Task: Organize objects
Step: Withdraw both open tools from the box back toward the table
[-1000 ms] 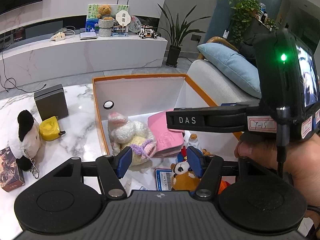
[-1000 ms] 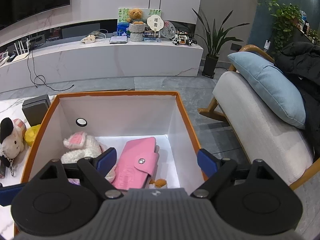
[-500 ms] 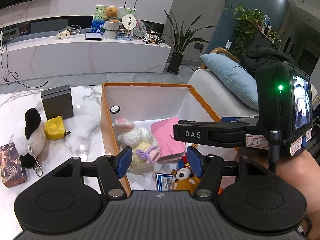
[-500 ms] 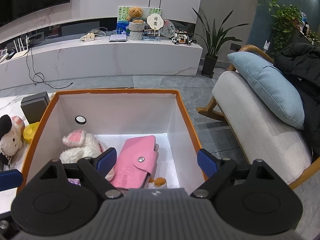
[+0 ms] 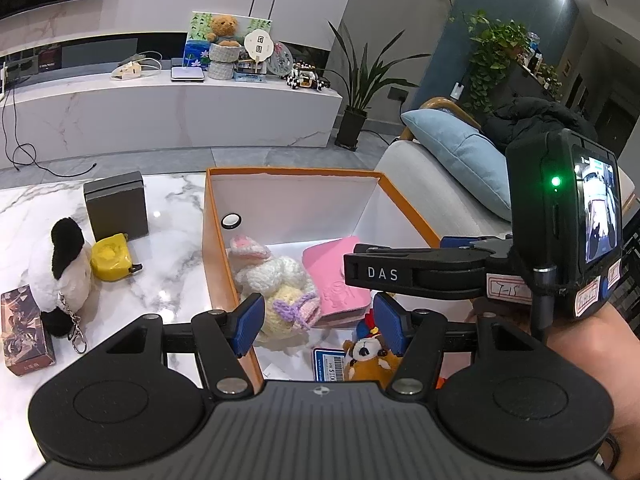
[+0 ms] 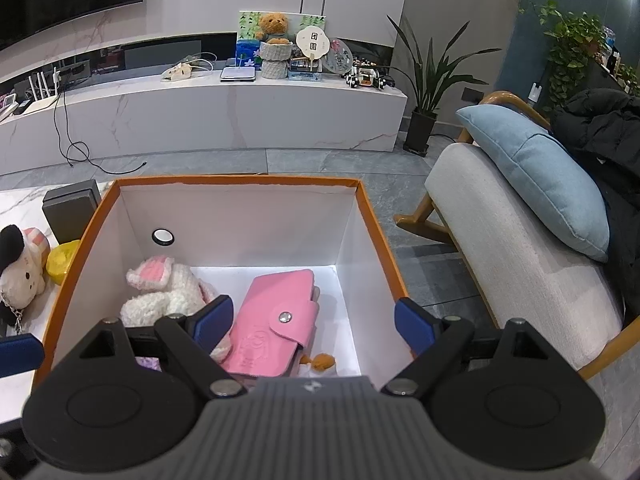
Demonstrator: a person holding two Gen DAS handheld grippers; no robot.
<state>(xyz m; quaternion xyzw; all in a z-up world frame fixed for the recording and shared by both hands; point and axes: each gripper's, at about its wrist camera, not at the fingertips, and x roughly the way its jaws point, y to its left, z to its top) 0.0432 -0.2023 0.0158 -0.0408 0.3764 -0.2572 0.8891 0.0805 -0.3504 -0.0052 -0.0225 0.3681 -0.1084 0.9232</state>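
the orange cardboard box with white inside [image 6: 372,224], centre of both views, already holds a white crocheted bunny [image 6: 160,296], a pink snap wallet [image 6: 276,320] and, at the lower middle of the left view, a small orange plush toy [image 5: 372,356] beside a blue price tag [image 5: 328,364]. left of the box on the white marbled table [image 5: 172,248] wait a black-and-white plush keychain [image 5: 68,272], a yellow tape measure [image 5: 110,256], a grey square box [image 5: 116,208] and a printed carton [image 5: 24,328], so roughly half seems left. the left gripper [image 5: 318,324] and right gripper [image 6: 314,324] both hang over the box, fingers apart, holding nothing. behind are a white media console [image 6: 224,116] and an armchair with a blue cushion [image 6: 536,168].
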